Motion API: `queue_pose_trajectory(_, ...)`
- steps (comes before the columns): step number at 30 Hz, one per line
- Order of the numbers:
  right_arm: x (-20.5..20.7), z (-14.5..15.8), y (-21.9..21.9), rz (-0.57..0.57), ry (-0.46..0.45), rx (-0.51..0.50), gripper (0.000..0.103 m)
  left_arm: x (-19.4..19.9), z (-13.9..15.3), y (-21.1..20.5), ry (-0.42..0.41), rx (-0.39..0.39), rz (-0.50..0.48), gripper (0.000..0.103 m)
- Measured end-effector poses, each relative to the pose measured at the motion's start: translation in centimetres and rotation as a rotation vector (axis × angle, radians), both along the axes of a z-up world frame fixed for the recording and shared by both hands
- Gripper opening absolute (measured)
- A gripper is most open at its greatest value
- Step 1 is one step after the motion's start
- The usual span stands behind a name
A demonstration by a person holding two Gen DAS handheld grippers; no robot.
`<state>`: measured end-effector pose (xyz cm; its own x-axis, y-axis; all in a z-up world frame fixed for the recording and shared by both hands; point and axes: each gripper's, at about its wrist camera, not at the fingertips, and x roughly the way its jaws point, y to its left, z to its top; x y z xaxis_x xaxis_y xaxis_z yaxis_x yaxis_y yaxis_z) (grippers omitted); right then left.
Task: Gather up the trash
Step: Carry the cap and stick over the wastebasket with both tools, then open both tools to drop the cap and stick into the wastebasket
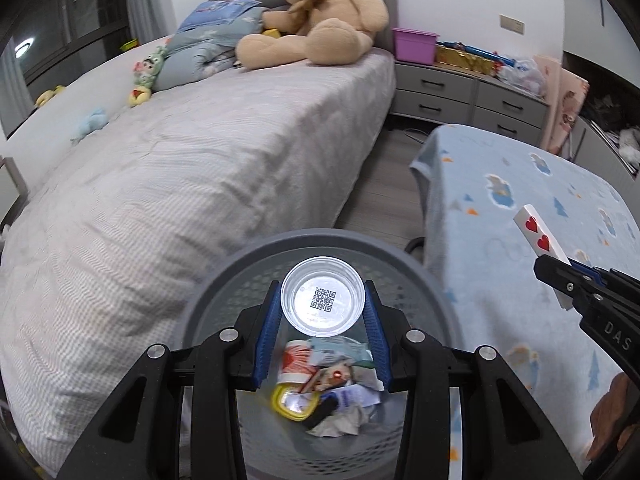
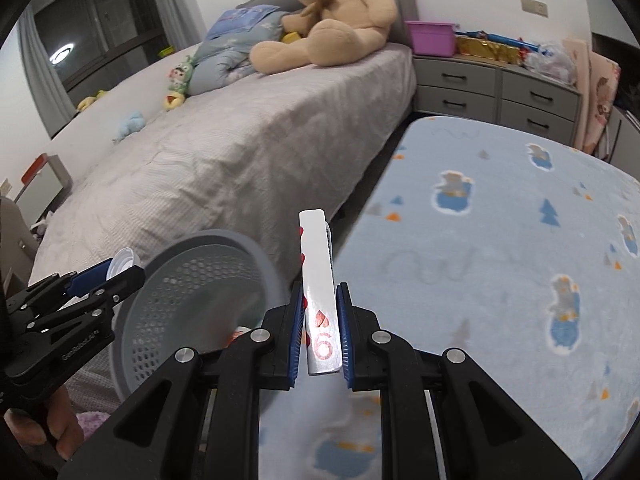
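Left wrist view: left hand-held gripper [image 1: 323, 307] pinches a light, crushable plastic cup [image 1: 322, 301] by its sides over the bin [image 1: 224, 280], while at 3 o'clock the right hand-held gripper [image 1: 560, 276] clamps a stiff card box [image 1: 538, 236].

The bin [image 1: 224, 280] runs behind the left claw [image 1: 323, 312], and its lower part leaves the frame's bottom. The scraps [image 1: 324, 384] inside are too jumbled to name. In the right wrist view the card [image 2: 320, 292] hides its lower end between the pads, and the blanket [image 2: 500, 248] is blurred.
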<state>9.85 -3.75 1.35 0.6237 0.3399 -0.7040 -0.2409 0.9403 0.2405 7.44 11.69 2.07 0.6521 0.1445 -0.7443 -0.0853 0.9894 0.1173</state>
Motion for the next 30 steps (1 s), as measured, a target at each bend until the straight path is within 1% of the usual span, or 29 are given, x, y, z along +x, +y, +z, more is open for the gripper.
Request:
queue_pose_trajectory(2,-0.1,-0.1,1.7,0.022,0.006,-0.010,0.017,0.0,-0.3,0.9,-0.004,0.016,0.029,0.039)
queue_pose_trajectory(6,-0.3,-0.8,4.6,0.054,0.021,-0.022,0.017,0.1,-1.0,2.8,0.007,-0.019,0.066,0.039)
queue_pose_trajectory(10,-0.3,-1.6,6.5,0.080,0.040,-0.040,0.017,-0.3,-1.7,4.5,0.024,-0.040,0.087,0.039)
queue_pose_trajectory(15,-0.2,-2.6,8.2,0.109,0.063,-0.062,0.017,-0.3,-2.6,5.6,0.039,-0.044,0.107,0.039)
queue_pose_trajectory(22,-0.2,-2.8,9.6,0.138,0.059,-0.067,0.017,-0.2,-2.7,6.0,0.041,-0.055,0.110,0.039)
queue_pose_trajectory(27,0.0,-2.7,9.8,0.143,0.053,-0.069,0.019,-0.2,-2.8,6.0,0.042,-0.048,0.111,0.039)
queue_pose_trajectory(29,0.0,-2.5,9.8,0.142,0.044,-0.067,0.020,-0.2,-2.9,6.0,0.048,-0.050,0.107,0.042)
queue_pose_trajectory(30,0.0,-2.4,9.7,0.141,0.040,-0.068,0.021,-0.2,-2.9,6.0,0.048,-0.049,0.108,0.046)
